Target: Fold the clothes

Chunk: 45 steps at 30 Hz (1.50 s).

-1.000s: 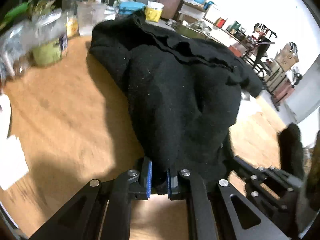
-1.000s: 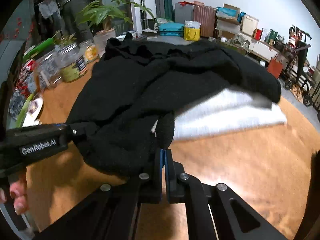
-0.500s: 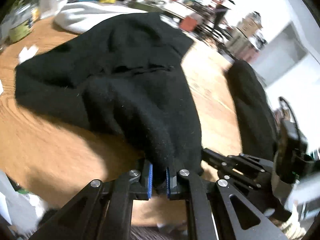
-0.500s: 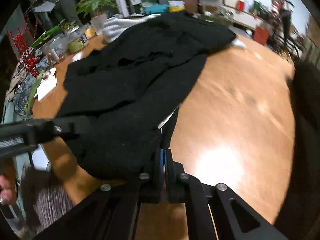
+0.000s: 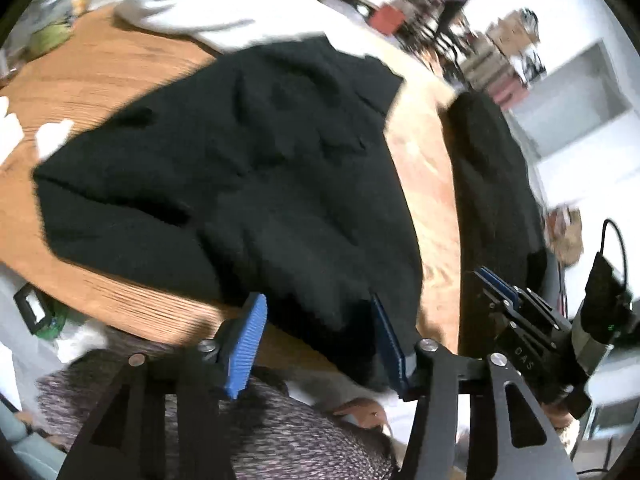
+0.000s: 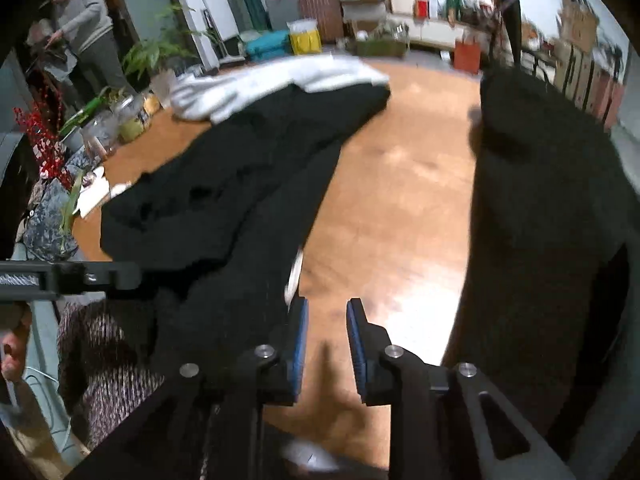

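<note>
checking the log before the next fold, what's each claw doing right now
Left claw: open, holding nothing; the black garment hem lies between its fingers.
Right claw: open, empty, over the wooden table.

Black garment point(image 5: 240, 184) across orange-brown wood-grain table point(image 5: 100, 68). White cloth point(image 5: 208, 12) at 12 o'clock. Blue ribbed pads point(image 5: 246, 344) on black left gripper point(image 5: 316, 344). Second black garment point(image 6: 540, 220) at 3 o'clock. Mottled grey-purple knit sleeve point(image 5: 260, 432) at 6 o'clock.
</note>
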Motion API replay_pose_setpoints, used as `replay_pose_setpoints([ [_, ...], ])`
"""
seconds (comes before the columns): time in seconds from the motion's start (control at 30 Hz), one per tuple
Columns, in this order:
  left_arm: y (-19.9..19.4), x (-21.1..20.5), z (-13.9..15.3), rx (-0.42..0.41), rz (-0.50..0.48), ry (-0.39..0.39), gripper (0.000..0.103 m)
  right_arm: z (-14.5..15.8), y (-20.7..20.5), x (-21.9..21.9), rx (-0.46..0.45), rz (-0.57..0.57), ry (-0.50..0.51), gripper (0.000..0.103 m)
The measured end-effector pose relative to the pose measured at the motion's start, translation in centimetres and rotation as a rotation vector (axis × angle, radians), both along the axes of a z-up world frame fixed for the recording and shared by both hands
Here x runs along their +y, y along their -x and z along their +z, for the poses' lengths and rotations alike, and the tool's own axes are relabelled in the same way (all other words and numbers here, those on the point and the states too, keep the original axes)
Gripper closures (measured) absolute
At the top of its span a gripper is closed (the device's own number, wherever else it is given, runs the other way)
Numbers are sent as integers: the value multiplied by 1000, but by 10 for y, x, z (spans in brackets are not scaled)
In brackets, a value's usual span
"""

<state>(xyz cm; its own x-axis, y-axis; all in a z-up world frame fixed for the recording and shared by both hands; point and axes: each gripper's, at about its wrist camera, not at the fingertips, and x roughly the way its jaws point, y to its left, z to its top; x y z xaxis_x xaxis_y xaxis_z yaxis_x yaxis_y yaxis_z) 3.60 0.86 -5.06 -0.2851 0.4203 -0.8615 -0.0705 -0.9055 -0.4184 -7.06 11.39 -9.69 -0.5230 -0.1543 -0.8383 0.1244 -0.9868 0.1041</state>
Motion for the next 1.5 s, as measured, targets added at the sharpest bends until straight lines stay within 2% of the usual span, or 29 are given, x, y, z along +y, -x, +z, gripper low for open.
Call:
replay_pose_setpoints([
  [0.1, 14, -30, 12, 6, 66, 27, 48, 2, 25, -13, 0, 35, -3, 78],
  [0.17, 26, -52, 14, -25, 106, 45, 48, 3, 44, -22, -4, 62, 0, 76],
  [0.33, 77, -82, -15, -182, 188, 12, 48, 2, 90, -47, -15, 123, 6, 71],
  [0.37, 81, -87, -22, -198, 196, 13, 48, -1, 103, -59, -22, 128, 2, 67],
  [0.5, 99, -78, -41, -242, 162, -9, 48, -5, 142, -78, -61, 137, 3, 57],
  [0.6, 110, -69, -56, -276, 142, 5, 48, -14, 166, -85, -113, 145, 17, 56],
  [0.7, 116, -62, -67, -300, 145, 22, 48, -28, 187, -86, -164, 107, 51, 56],
  [0.87, 123, -65, -74, -320, 164, 13, 48, -51, 204, -95, -210, 89, 55, 54],
  [0.9, 124, -66, -74, -325, 166, 11, 48, -54, 205, -98, -214, 94, 48, 56],
  [0.97, 126, -67, -75, -328, 166, 12, 48, -59, 204, -106, -204, 109, 9, 70],
  [1.0, 125, -66, -74, -320, 162, 19, 51, -59, 201, -108, -190, 118, -3, 74],
  [1.03, 123, -65, -73, -300, 155, 45, 69, -57, 198, -110, -175, 127, -4, 87],
  [1.07, 121, -65, -71, -274, 148, 85, 79, -54, 194, -111, -161, 134, -2, 94],
  [1.1, 118, -66, -71, -247, 136, 105, 93, -50, 190, -110, -146, 139, 4, 94],
  [1.13, 115, -69, -71, -239, 136, 91, 99, -45, 185, -110, -126, 142, 3, 95],
  [1.2, 108, -75, -69, -230, 147, 38, 102, -30, 174, -109, -79, 152, -6, 95],
  [1.3, 95, -80, -50, -169, 156, 16, 102, -2, 158, -104, -24, 159, 11, 95],
  [1.43, 73, -78, 0, -59, 129, -3, 102, 54, 135, -94, 78, 161, 56, 96],
  [1.5, 65, -81, 14, -56, 142, -5, 103, 88, 117, -86, 149, 160, 68, 97],
])
